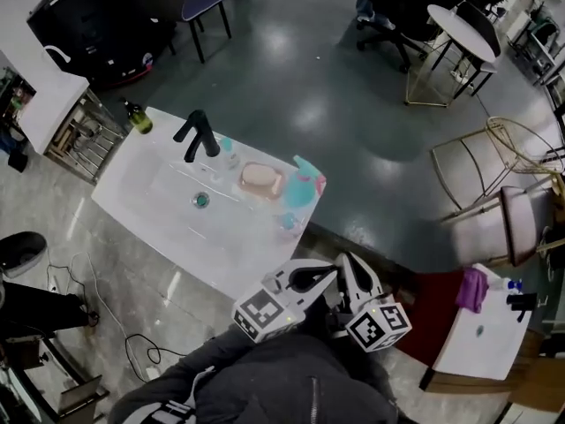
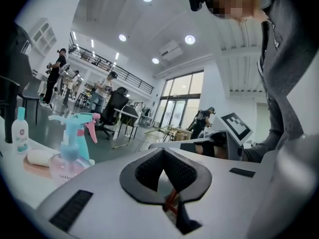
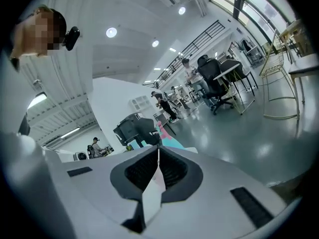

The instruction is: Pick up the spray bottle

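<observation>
**Left tool (image 1: 311, 277) and right tool (image 1: 353, 276).** Both are riding side by side close to the person's chest. Each is holding its two jaws pressed together, with nothing between the pads.

**Spray bottle (image 1: 300, 186).** It is standing upright, long axis vertical, on the corner of the white table (image 1: 159, 197) nearest the tools. It is lying ahead of both tools and apart from them.
- In the left gripper view it is sitting forward and off to the left of the jaw line, with its pink trigger showing on the turquoise head.
- In the right gripper view it is peeking just over the closed tips, almost dead ahead.

Judging from the head view, the left tool is sitting slightly nearer, while the right tool is pointing more squarely at the bottle. Either tool would need to open its jaws before closing on the bottle.

**Count, going outward from the tools:**
- two tools
- one spray bottle
- one bar of soap (image 1: 260, 179) on its dish, just beyond the spray bottle
- one small white bottle (image 2: 21, 128)
- one black faucet (image 1: 196, 135)
- one dark green bottle (image 1: 137, 117), standing farthest away
</observation>
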Demonstrator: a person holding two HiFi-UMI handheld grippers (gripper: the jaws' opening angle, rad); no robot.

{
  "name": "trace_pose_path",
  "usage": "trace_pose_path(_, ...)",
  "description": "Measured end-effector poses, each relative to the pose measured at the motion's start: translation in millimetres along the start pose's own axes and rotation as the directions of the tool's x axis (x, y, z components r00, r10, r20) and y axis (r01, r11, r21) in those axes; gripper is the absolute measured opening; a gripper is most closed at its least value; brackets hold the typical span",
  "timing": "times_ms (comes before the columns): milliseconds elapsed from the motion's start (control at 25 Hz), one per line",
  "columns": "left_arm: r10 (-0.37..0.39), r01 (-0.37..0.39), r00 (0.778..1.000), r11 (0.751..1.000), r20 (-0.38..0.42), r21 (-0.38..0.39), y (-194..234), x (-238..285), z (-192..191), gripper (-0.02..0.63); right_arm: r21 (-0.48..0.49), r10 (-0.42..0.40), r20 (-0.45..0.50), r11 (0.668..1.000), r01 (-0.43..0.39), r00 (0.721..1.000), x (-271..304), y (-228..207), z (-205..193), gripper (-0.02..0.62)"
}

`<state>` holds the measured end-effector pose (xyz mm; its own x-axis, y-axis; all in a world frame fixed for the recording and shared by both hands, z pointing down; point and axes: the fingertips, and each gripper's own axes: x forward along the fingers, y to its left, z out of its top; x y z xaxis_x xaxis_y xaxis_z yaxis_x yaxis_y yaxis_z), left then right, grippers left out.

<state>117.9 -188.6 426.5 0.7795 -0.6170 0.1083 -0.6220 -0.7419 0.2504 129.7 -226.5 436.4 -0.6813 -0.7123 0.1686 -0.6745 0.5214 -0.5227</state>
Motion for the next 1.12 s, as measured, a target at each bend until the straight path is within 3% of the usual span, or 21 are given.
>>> trace_pose_path(240, 0.102, -0.102, 0.995, 0.995, 0.001, -0.004, 30, 10, 5, 0.008, -0.027, 0.073, -0.03, 0.997, -0.073, 0.997, 36, -14, 20, 0.012)
trace_pose_path(480, 0.168, -0.167, 0.986, 0.985, 0.02, -0.055, 45, 0, 17, 0.008, -0.127, 0.135, -0.052, 0.982, -0.141, 0.989, 64, -10, 36, 0.012)
trace_pose_path(800, 0.294, -0.286, 0.954, 0.952, 0.064, -0.107, 70, -13, 37, 0.008, -0.161, 0.201, -0.104, 0.963, -0.216, 0.974, 102, -5, 50, 0.017)
trace_pose_path(1000, 0.354, -0.344, 0.931, 0.933, 0.087, -0.108, 74, -18, 49, 0.008, -0.171, 0.274, -0.155, 0.939, -0.299, 0.949, 127, 7, 53, 0.167)
trace_pose_path(1120, 0.409, -0.396, 0.907, 0.909, 0.101, -0.126, 82, -22, 55, 0.007, -0.232, 0.265, -0.189, 0.924, -0.305, 0.946, 142, 8, 54, 0.207)
